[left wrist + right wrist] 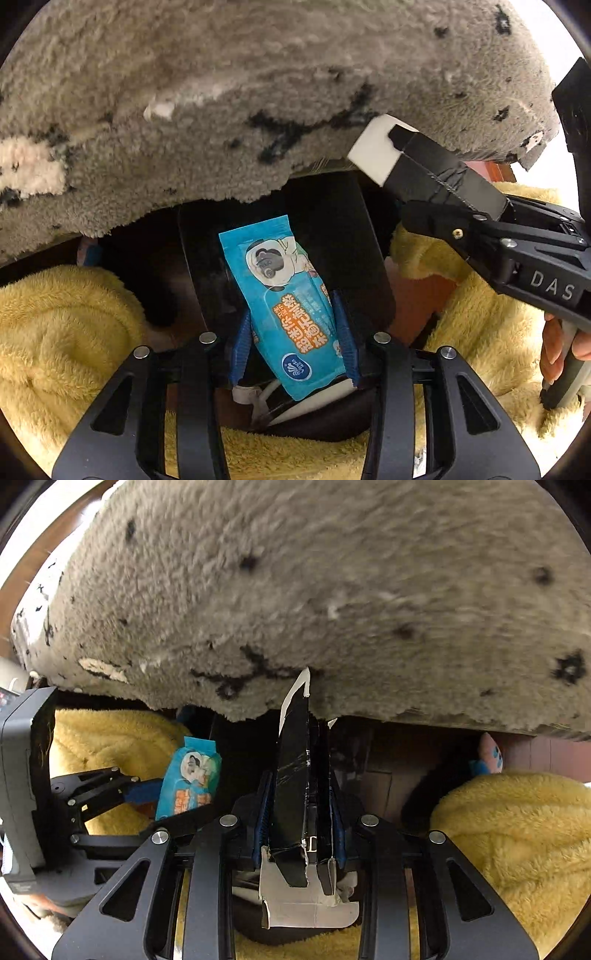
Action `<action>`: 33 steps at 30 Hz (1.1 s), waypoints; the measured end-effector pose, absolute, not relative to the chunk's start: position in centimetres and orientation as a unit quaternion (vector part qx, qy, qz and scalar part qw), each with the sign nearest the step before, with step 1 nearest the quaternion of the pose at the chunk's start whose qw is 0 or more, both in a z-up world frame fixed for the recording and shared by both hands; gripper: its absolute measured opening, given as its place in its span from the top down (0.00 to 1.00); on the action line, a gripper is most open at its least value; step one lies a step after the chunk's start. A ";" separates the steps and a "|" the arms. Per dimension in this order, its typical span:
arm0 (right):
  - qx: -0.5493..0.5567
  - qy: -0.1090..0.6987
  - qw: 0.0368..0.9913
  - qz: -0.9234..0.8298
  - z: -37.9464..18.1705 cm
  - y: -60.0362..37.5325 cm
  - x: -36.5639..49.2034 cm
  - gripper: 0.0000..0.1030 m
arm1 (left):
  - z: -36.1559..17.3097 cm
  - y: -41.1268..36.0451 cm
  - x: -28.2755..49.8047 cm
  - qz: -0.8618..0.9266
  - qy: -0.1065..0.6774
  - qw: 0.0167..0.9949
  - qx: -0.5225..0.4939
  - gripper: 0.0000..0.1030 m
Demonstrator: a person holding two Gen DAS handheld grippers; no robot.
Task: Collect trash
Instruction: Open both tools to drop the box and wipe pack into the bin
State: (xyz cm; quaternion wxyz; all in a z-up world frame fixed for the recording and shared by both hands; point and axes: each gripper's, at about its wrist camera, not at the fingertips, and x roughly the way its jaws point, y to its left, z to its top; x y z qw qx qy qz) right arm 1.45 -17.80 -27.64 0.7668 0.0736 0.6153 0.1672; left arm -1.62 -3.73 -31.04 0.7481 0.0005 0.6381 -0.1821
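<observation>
The left hand-held gripper (293, 332) points steeply down and pinches a blue wipes packet (284, 295) between its blue pads. The packet hangs over a dark bin (332, 229). The right hand-held gripper (301, 812) also tips down and pinches a flattened black and white box (295, 775). A person's fingers (554, 347) wrap its handle on the right. A gray fluffy rug (258, 92) lies far behind, and yellow fuzzy cloth (55, 332) sits on both sides.

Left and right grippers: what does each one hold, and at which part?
The left gripper grips a blue wet-wipe packet by its long side edges, near the lower end. The right gripper pinches a flattened black cardboard box across its faces, near the torn end.
</observation>
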 end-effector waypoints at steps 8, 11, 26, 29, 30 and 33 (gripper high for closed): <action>0.083 0.615 0.767 0.166 -27.8 -17.3 2.2 0.42 | -31.2 -3.2 -1.1 -0.176 0.641 0.747 0.002 0.50; 0.079 0.608 0.774 0.159 -26.9 -17.5 2.4 0.42 | -30.6 -2.9 -1.0 -0.173 0.634 0.754 0.002 0.39; 0.046 0.508 0.854 0.099 -19.8 -20.7 1.8 0.08 | -20.9 -1.2 -1.1 -0.135 0.524 0.841 0.021 0.08; 0.025 0.486 0.868 0.099 -18.4 -21.0 1.5 0.08 | -19.1 -0.7 -1.2 -0.127 0.498 0.858 0.029 0.08; 0.016 0.474 0.875 0.096 -17.6 -20.9 1.5 0.08 | -18.4 -0.6 -1.2 -0.125 0.489 0.863 0.030 0.08; 0.001 0.440 0.893 0.094 -15.3 -21.1 1.4 0.08 | -16.8 -0.1 -1.0 -0.118 0.466 0.877 0.031 0.08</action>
